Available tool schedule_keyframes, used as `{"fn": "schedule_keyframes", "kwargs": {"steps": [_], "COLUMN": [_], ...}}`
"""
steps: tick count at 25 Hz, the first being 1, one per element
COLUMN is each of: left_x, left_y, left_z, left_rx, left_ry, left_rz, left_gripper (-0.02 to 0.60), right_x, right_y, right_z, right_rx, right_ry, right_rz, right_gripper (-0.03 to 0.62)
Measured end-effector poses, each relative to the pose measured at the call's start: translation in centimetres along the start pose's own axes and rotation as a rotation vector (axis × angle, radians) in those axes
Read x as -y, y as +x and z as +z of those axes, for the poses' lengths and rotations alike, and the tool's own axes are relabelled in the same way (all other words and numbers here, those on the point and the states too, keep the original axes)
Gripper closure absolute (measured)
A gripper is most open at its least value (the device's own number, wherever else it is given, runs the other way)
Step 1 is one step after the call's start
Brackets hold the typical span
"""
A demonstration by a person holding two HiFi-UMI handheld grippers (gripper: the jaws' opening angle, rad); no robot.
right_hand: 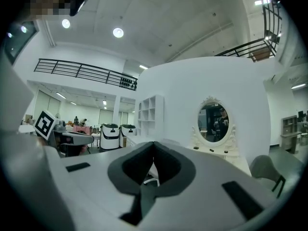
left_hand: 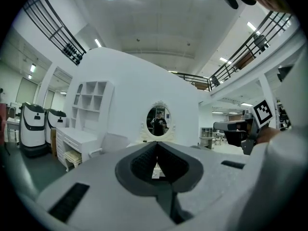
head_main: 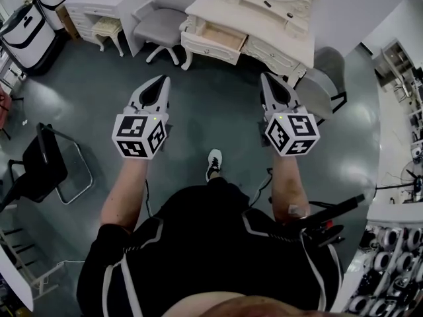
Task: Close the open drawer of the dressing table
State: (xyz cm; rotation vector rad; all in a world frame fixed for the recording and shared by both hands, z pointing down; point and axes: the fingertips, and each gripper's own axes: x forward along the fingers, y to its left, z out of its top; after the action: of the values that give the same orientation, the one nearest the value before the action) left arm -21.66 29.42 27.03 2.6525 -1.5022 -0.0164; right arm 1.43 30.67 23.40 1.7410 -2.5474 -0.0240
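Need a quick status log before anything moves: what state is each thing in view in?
Drawer: open, pulled out of the dressing table.
Left gripper: fingers shut, holding nothing, short of the drawer.
Right gripper: fingers shut, holding nothing.

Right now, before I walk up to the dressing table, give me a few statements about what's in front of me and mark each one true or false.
1. One drawer of the dressing table stands pulled out. True.
2. The left gripper is clamped on the drawer front. False: it hangs over the floor well short of the table, jaws together on nothing.
3. A grey chair stands just left of the dressing table in the head view. True.
4. The right gripper has its jaws spread wide. False: its jaws are together and empty.
5. An oval mirror stands on the dressing table. True.
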Motion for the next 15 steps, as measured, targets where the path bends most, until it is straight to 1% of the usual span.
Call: {"fn": "schedule_keyframes", "kwargs": {"steps": [2,5,8,10,12,15], "left_x": [-0.4,-1.3,-3.0,-3.6,-3.6,-3.4], "left_y": [1.0,2.8,7.3,9.3,9.4,9.5], "left_z": [0.2,0.4,0.8,0.8,0.8,0.9], "left_rx": [-0.003,-0.016,-0.03,-0.027,-0.016,-0.013], "left_ry": [0.006,0.023,0.03,0.027,0.025,0.032], "left_rz": [0.009,0.02,0.033,0.045,0.053,0.046], "left_gripper": [0.577,0.577,0.577,0.577,0.577,0.577], "right_x": [1.1,2.8,5.8,7.1,7.2,7.3], "right_y": [1.2,3.5,7.9,9.8,9.9,9.7], "right_z": [0.1,0.2,0.1,-0.1,-0.1,0.0], "right_rx": [0.003,0.017,0.018,0.016,0.019,0.027], "right_ry": [-0.009,0.012,0.031,0.034,0.026,0.018], "right_rz": [-0.001,0.001,0.01,0.018,0.022,0.015], "right_gripper": [0.589,0.589,0.589,0.589,0.589,0.589]}}
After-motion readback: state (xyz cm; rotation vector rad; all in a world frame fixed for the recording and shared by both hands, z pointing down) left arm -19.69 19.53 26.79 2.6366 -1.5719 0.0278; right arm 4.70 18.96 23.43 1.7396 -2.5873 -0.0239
